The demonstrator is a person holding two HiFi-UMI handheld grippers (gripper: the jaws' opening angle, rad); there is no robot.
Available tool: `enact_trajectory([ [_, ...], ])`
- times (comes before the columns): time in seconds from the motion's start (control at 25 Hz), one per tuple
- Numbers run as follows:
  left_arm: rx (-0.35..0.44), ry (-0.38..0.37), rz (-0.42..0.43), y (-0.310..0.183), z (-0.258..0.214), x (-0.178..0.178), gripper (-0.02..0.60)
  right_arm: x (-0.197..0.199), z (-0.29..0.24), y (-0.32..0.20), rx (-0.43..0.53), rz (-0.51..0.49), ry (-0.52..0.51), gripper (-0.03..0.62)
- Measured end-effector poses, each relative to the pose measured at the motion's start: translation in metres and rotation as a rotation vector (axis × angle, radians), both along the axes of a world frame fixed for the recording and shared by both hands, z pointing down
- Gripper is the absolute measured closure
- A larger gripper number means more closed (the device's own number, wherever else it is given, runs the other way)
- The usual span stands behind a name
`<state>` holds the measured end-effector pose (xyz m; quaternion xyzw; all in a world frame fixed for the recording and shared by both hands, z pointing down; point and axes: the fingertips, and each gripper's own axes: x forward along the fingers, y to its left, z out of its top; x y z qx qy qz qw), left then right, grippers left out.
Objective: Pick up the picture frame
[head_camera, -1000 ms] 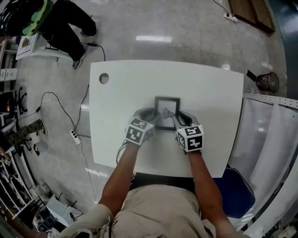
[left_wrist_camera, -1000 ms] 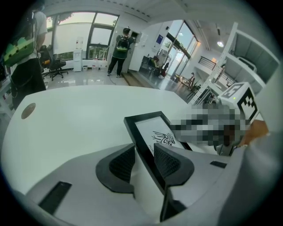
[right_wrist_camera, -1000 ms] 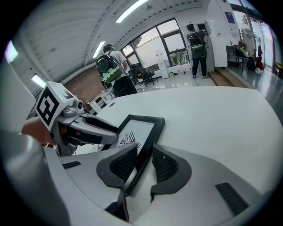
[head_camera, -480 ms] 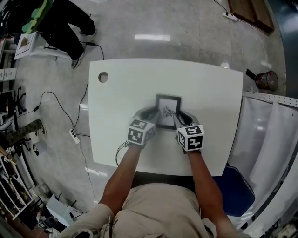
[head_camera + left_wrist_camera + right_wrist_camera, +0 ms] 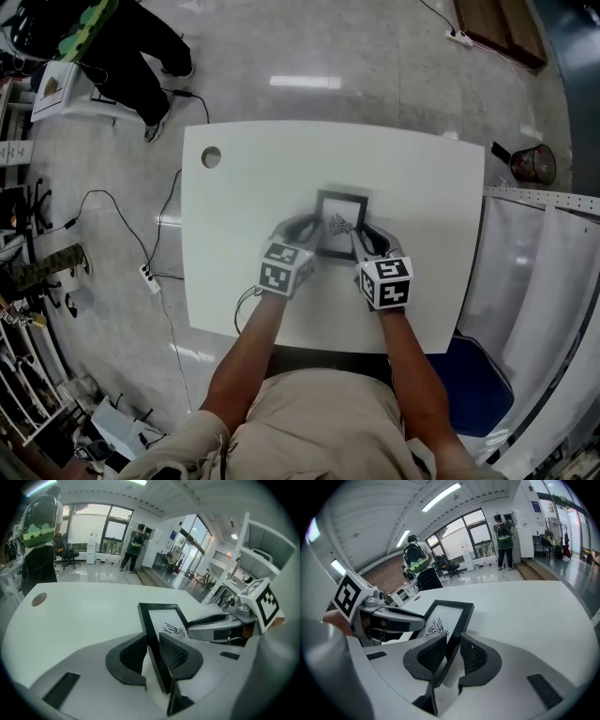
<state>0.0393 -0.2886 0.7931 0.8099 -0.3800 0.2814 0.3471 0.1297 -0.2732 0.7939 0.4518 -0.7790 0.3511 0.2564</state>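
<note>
A small black picture frame (image 5: 340,222) with a dark drawing on white lies at the middle of the white table (image 5: 412,178). My left gripper (image 5: 307,231) has the frame's left edge (image 5: 151,620) between its ribbed pads; its jaws are closing and the pads touch the edge. My right gripper (image 5: 365,235) is shut on the frame's right edge (image 5: 464,613). Each gripper shows in the other's view: the right gripper (image 5: 220,625) and the left gripper (image 5: 389,620). The frame looks slightly tilted; I cannot tell if it is off the table.
A round hole (image 5: 211,157) sits in the table's far left corner. A person (image 5: 131,47) stands on the floor beyond it, with cables (image 5: 150,272) to the left. A bin (image 5: 536,165) and a blue object (image 5: 478,384) are to the right.
The left gripper's jaws have drawn in on the frame's left edge. Both hands and the frame have hardly shifted.
</note>
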Motion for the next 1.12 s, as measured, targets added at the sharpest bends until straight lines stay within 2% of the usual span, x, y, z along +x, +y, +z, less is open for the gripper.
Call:
enact_trajectory([
  [0.48, 0.128, 0.037, -0.035, -0.011, -0.057, -0.011, 0.494, -0.010, -0.061, -0.014, 0.152, -0.006, 0.026, 0.499],
  [1.12, 0.350, 0.090, -0.029, -0.003, -0.168, -0.022, 0.495, -0.021, -0.169, -0.007, 0.361, -0.004, 0.035, 0.499],
])
